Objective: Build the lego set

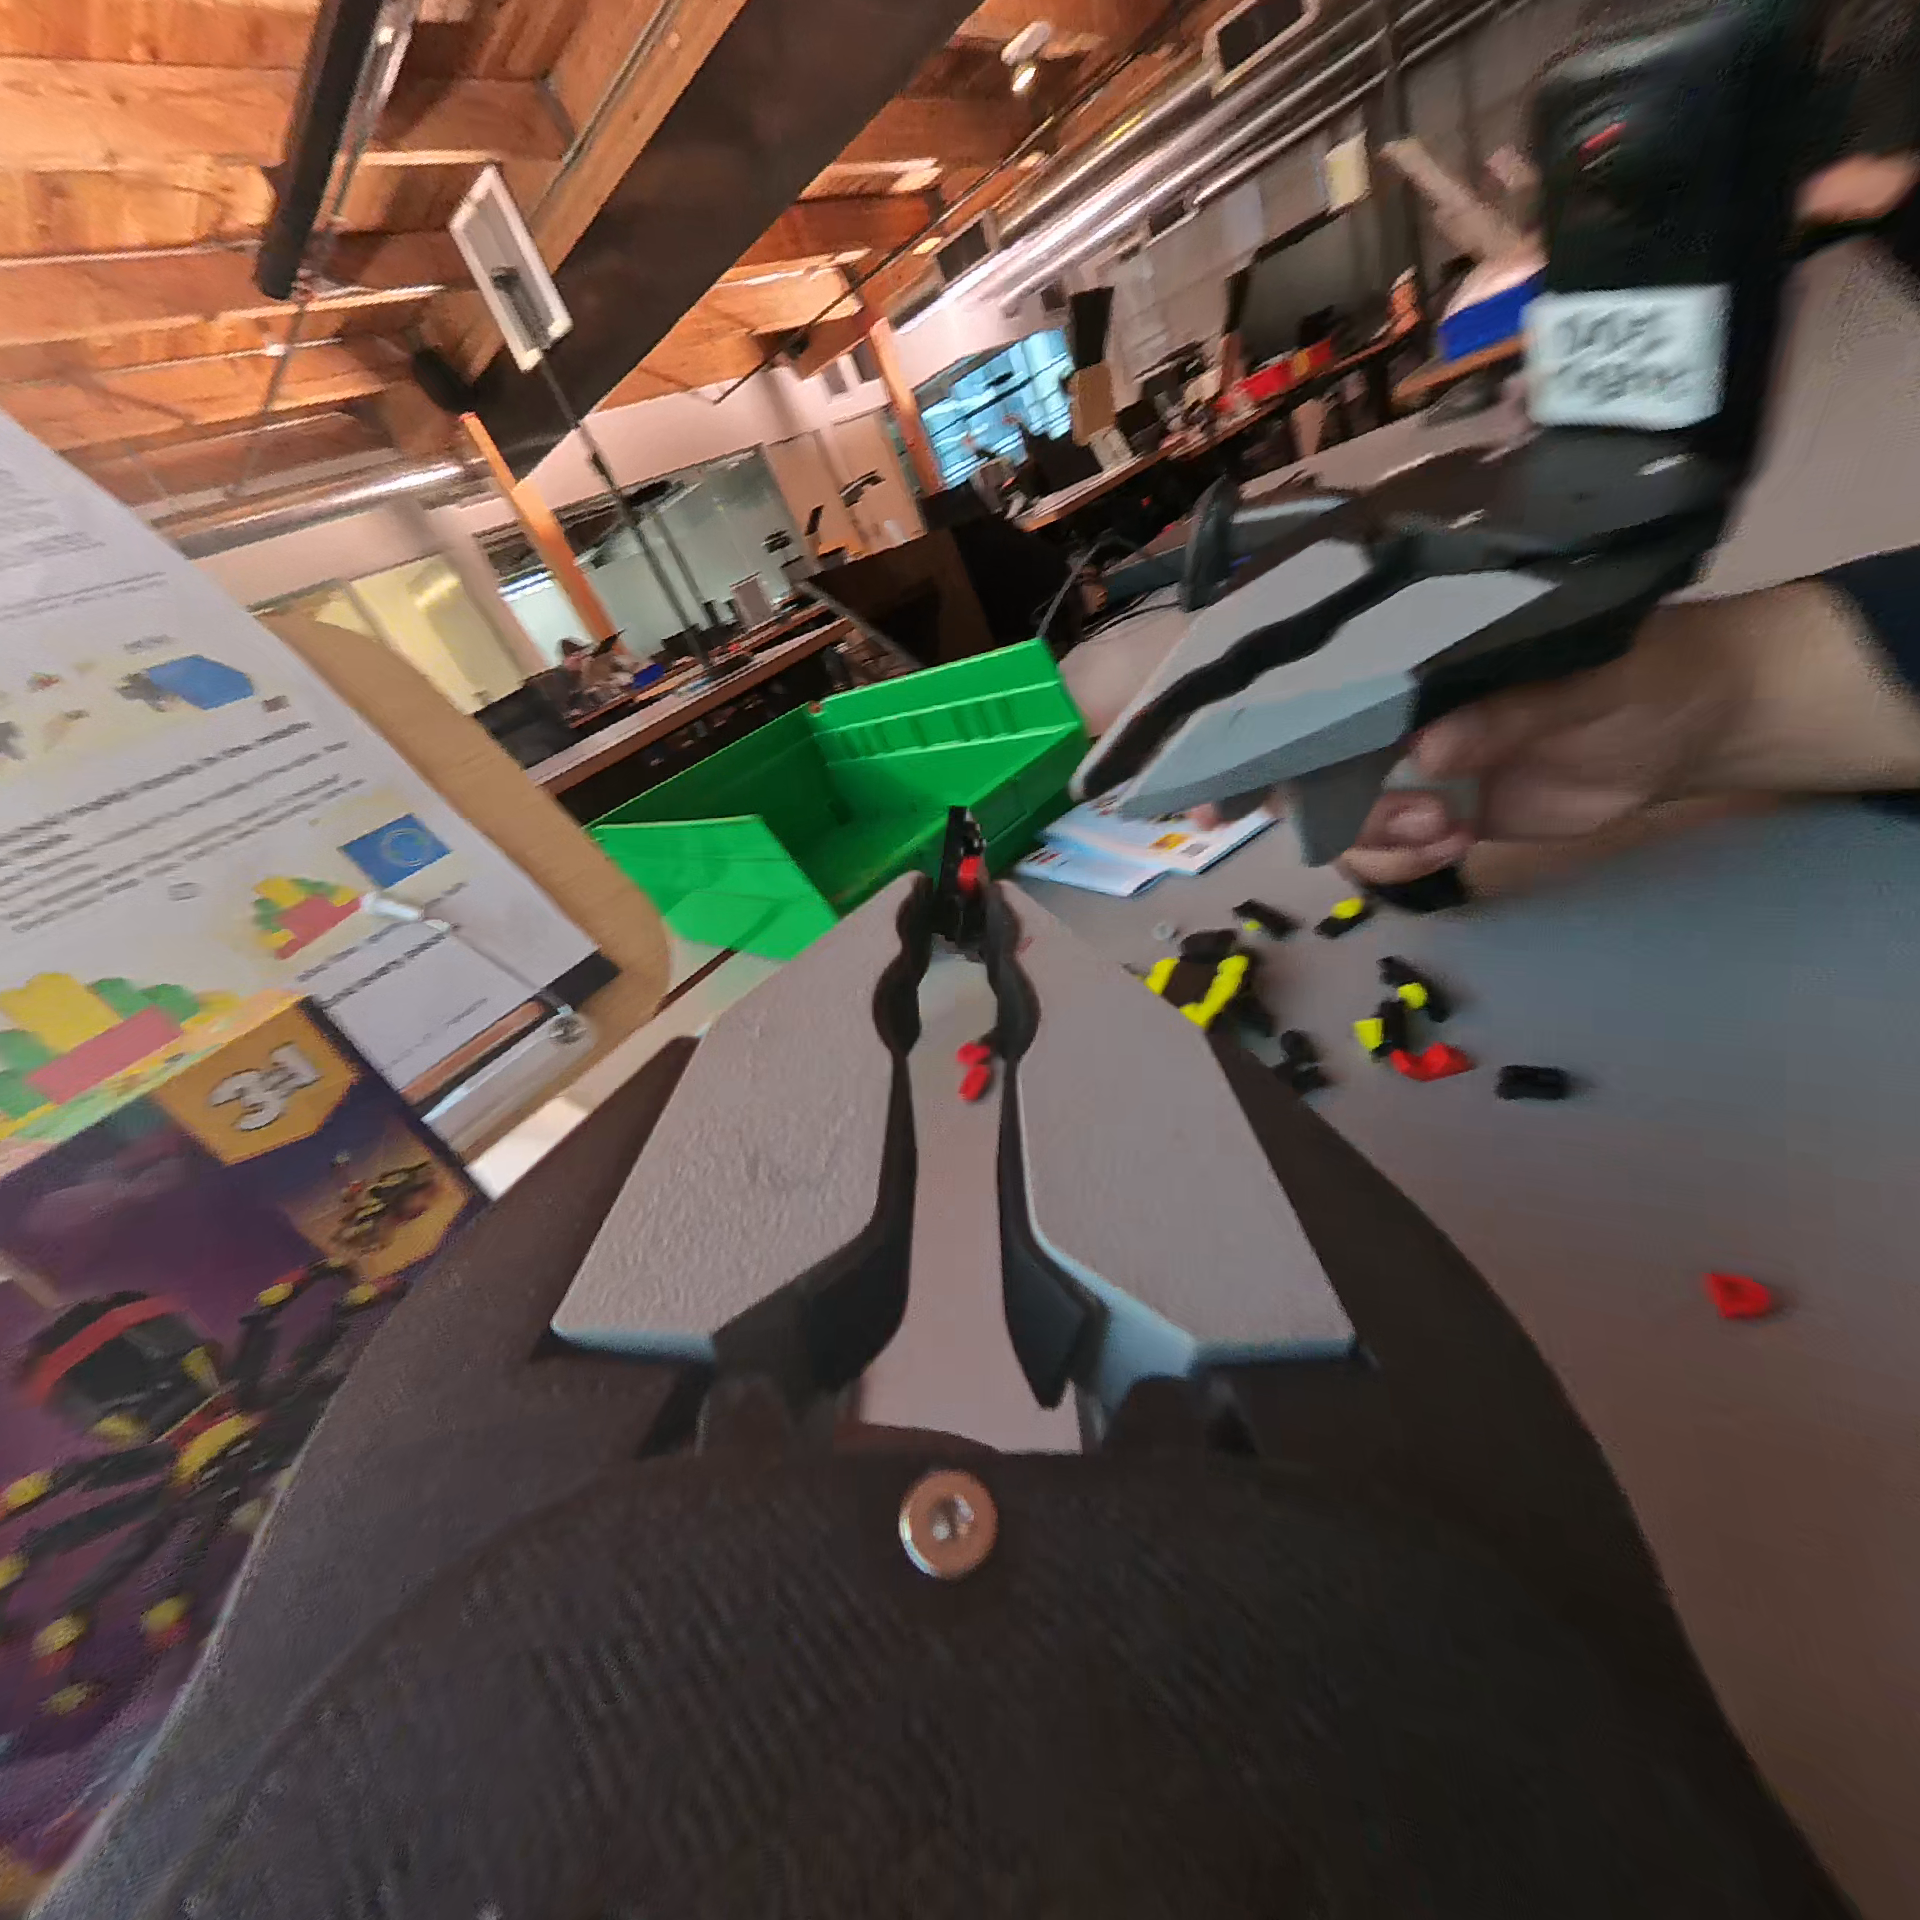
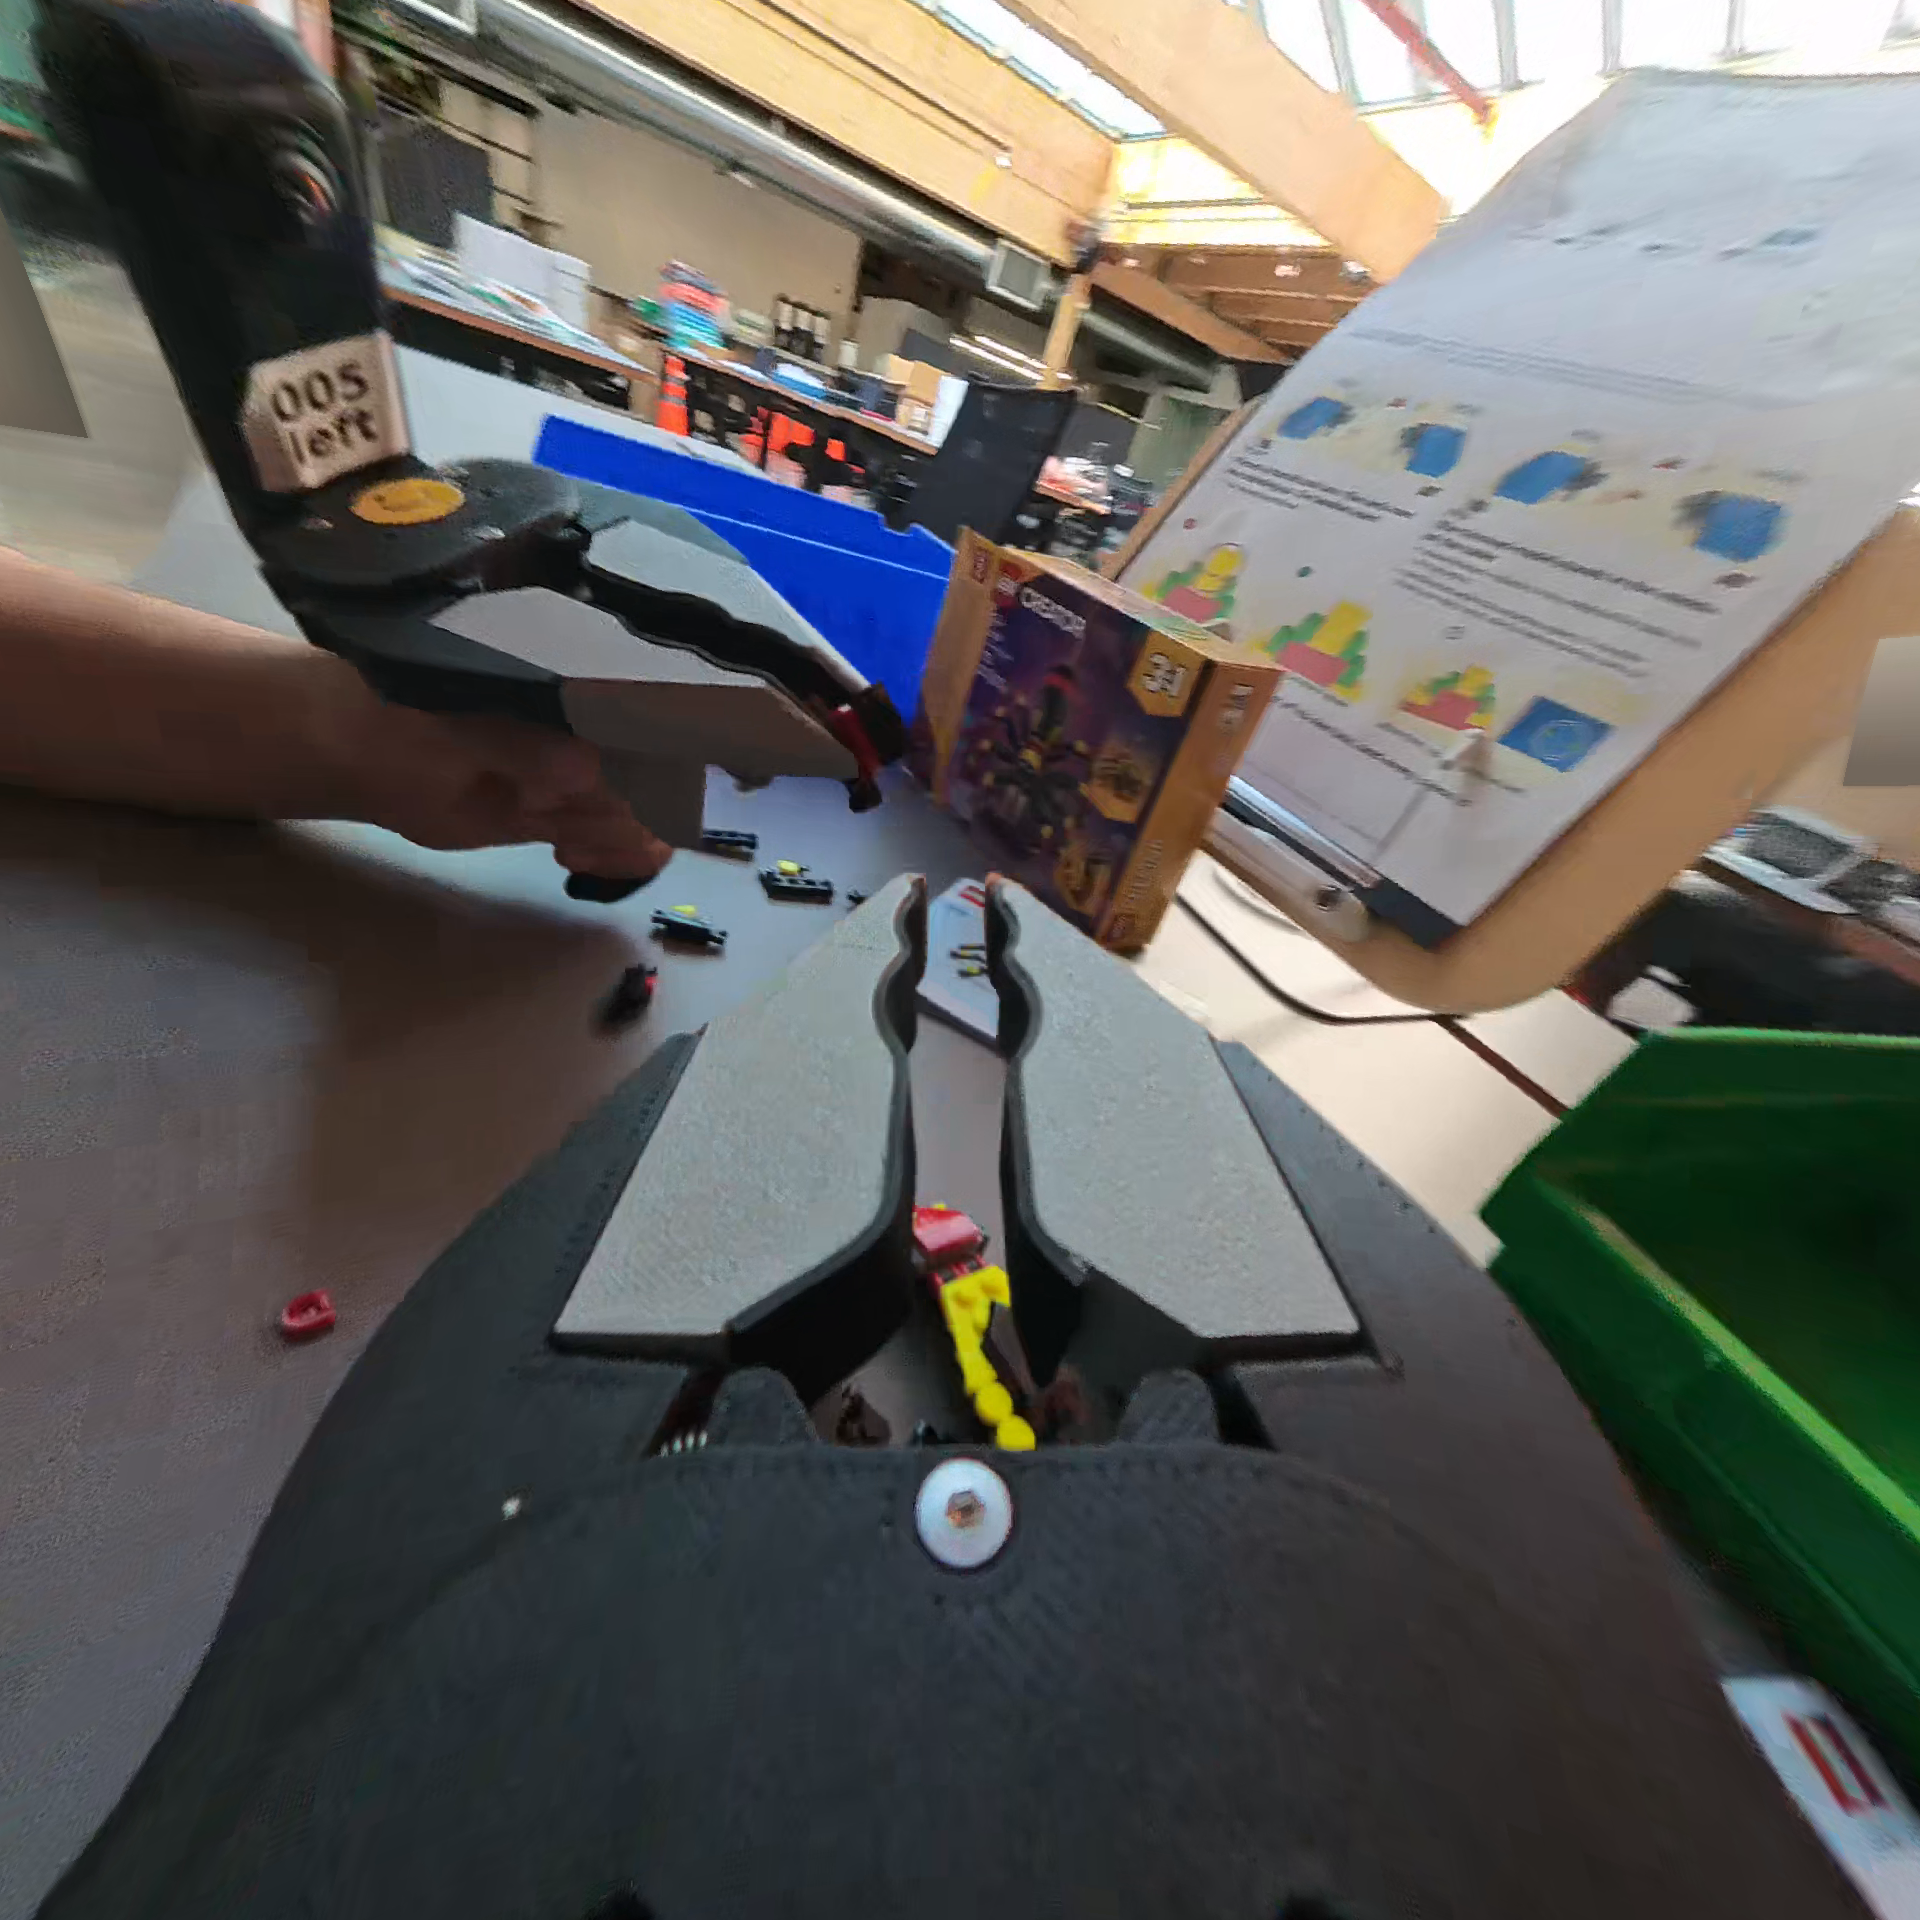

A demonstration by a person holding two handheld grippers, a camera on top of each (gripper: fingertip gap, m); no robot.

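Left gripper (image 1: 958, 902) is clamped on a small black brick piece with a red stud (image 1: 961, 868), held up off the tabletop (image 1: 1662, 1091); the right wrist view confirms it at the tips. Right gripper (image 2: 954, 896) has its fingers slightly apart with nothing between the tips, above a booklet (image 2: 951, 966). Loose black, yellow and red bricks (image 1: 1210, 977) are scattered mid-tabletop. Green bin (image 1: 883, 769) sits beyond them, toy box (image 2: 1081, 727) and instruction board (image 2: 1538, 499) near the tabletop edge.
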